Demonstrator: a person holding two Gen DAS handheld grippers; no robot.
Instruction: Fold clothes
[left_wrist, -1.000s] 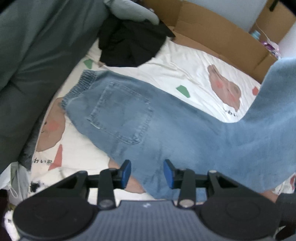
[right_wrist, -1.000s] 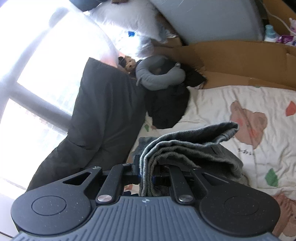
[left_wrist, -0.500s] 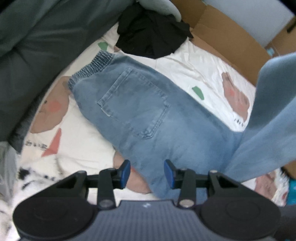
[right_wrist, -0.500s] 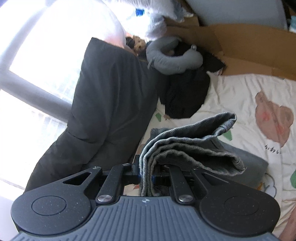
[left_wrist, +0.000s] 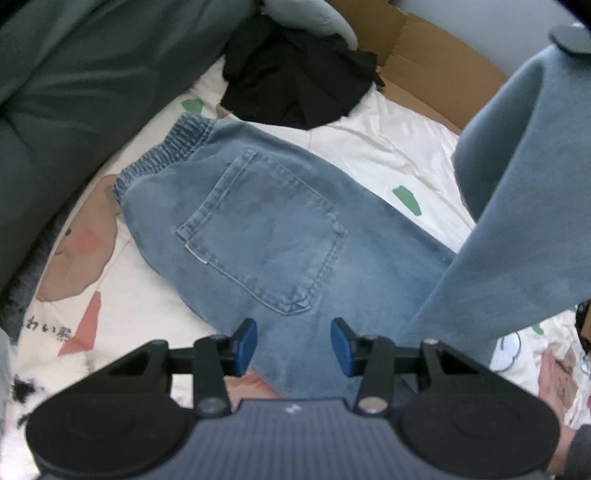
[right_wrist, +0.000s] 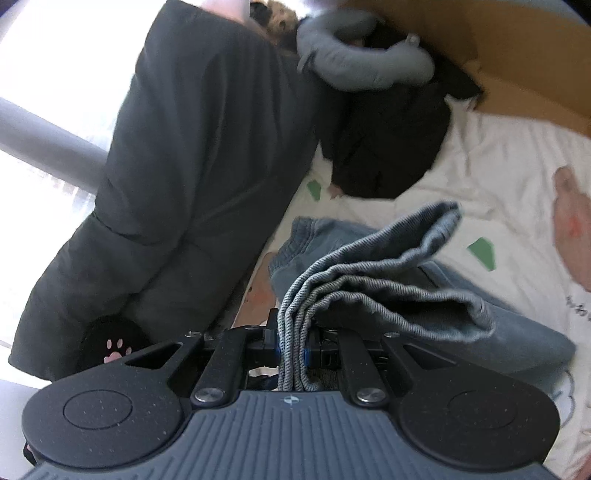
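Blue jeans (left_wrist: 266, 229) lie flat on the bed, back pocket up, elastic waistband toward the upper left. The leg end (left_wrist: 524, 206) is lifted high on the right of the left wrist view. My left gripper (left_wrist: 293, 345) hovers over the seat of the jeans; its jaws are opening, with denim below but nothing pressed between the blue pads. My right gripper (right_wrist: 291, 349) is shut on the bunched cuffs of the jeans legs (right_wrist: 373, 273), which hang over the waistband (right_wrist: 295, 240).
The white printed bedsheet (left_wrist: 373, 147) covers the bed. A black garment (left_wrist: 295, 81) and a grey neck pillow (right_wrist: 354, 62) lie at the bed's far end. A dark padded coat (right_wrist: 192, 155) lines the left side. Cardboard (left_wrist: 432, 66) stands behind.
The left gripper sank closer to the jeans and its jaws widened. The right gripper carried the leg cuffs across and down toward the waistband end.
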